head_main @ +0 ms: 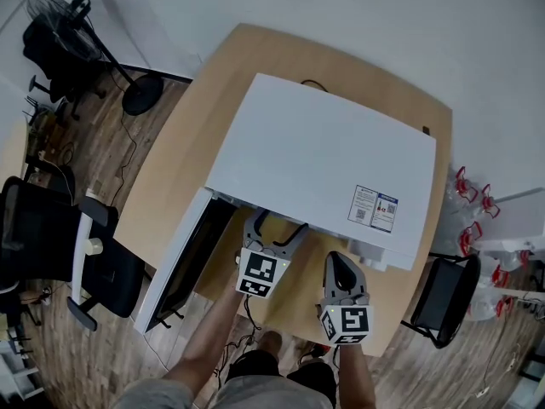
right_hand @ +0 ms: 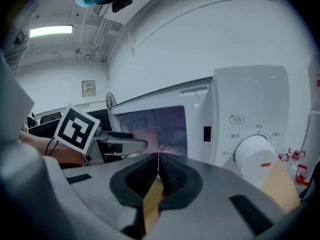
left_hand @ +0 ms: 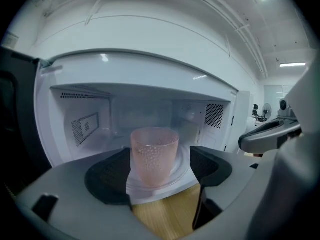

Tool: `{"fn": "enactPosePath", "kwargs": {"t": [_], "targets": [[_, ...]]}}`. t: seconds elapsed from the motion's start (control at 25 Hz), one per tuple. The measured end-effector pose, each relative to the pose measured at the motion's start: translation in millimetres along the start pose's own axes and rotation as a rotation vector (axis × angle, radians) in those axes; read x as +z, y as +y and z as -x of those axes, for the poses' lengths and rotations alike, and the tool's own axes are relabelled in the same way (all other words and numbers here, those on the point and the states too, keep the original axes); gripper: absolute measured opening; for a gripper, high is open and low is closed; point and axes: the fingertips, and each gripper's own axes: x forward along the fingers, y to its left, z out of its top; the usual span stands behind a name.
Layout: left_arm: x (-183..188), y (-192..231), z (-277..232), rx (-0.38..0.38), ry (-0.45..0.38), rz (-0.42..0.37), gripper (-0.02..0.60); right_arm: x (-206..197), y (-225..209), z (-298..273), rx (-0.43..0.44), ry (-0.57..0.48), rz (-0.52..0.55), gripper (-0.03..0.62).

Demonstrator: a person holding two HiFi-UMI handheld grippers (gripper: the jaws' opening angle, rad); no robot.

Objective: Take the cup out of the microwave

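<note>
Cup (left_hand: 154,154): one, pink and see-through with a dimpled wall, upright on the glass turntable (left_hand: 182,170) inside the microwave (head_main: 324,156). One microwave, white, with its door (head_main: 183,258) swung fully open to the left. One white dial (right_hand: 252,154) is on its front panel.

Grippers: two.

Left gripper (head_main: 279,225): jaws spread wide at the mouth of the oven. In the left gripper view the cup shows between the two pads, and neither pad presses on it. It holds nothing.

Right gripper (head_main: 339,262): jaws closed together, pads meeting, nothing between them. It is held in front of the control panel, outside the oven, just beside the left gripper.

Surface: one pale wooden bench (head_main: 213,83) with rounded corners carries the microwave.

Room: wood-plank floor (head_main: 111,143) and a white wall (head_main: 383,24) behind the bench. One black standing fan (head_main: 64,11) is at the upper left. A black chair with pale armrests (head_main: 85,254) stands left of the bench, and another black chair (head_main: 447,292) stands to the right.
</note>
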Motion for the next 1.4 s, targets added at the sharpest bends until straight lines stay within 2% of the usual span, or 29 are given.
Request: {"fn": "enactPosePath", "kwargs": {"t": [0.76, 1.4], "targets": [[-2, 10, -36, 0.038, 0.01, 0.002, 0.376, -10, -19, -5, -0.017, 0.02, -0.026, 0.018], [0, 14, -31, 0.053, 0.012, 0.011, 0.376, -11, -20, 1, -0.022, 0.021, -0.026, 0.018]]}}
